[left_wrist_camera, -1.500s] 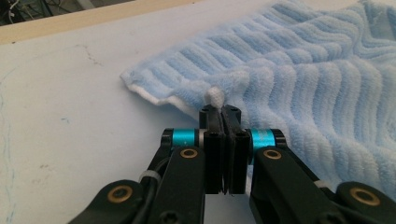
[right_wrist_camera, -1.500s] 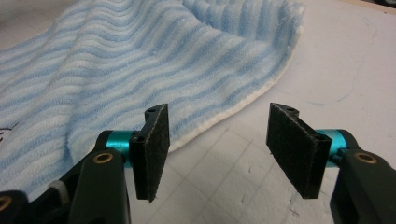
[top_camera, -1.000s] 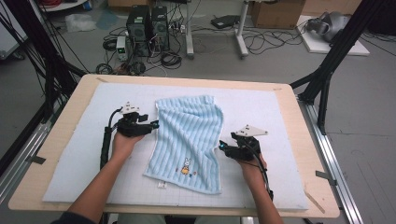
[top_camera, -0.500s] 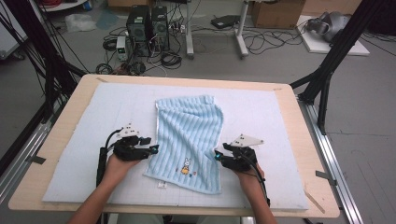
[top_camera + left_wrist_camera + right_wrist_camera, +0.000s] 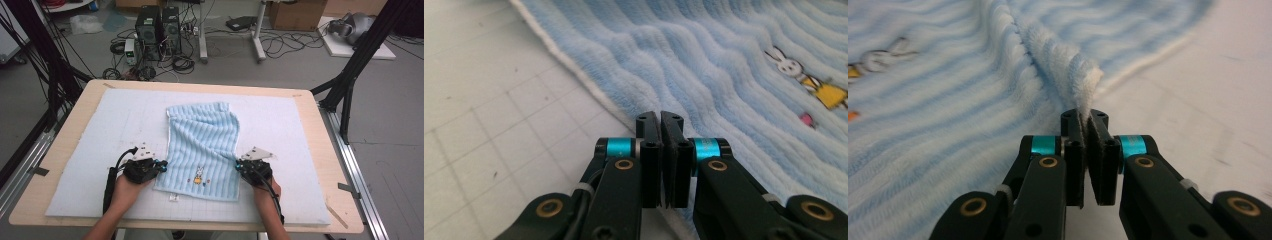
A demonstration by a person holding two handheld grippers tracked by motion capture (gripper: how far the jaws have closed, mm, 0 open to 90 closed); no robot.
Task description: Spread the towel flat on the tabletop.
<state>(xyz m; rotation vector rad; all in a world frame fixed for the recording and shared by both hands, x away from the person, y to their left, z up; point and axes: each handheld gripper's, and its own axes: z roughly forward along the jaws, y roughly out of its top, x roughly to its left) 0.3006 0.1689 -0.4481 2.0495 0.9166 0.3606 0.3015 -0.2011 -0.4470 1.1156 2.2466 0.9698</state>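
A light blue striped towel (image 5: 204, 150) lay spread on the pale gridded mat (image 5: 90, 130) that covered the wooden worktop (image 5: 330, 165), its far end nearer the worktop's back edge and its near end between the two hands. A small rabbit picture (image 5: 198, 175) sat close to the towel's near hem, and a white tag (image 5: 173, 198) poked out below that hem. The left tool (image 5: 159, 163) was at the towel's left edge near the front corner; in the left gripper view its jaws were pressed together right at the white border of the towel (image 5: 734, 75), though whether any cloth was pinched between them could not be told. The right tool (image 5: 239, 164) was at the towel's right edge — in the right gripper view its jaws were clamped on a raised fold of the fabric (image 5: 1068, 65), which stood up in a ridge running away from the tips. Both hands rested low over the mat, well apart, with the towel between them
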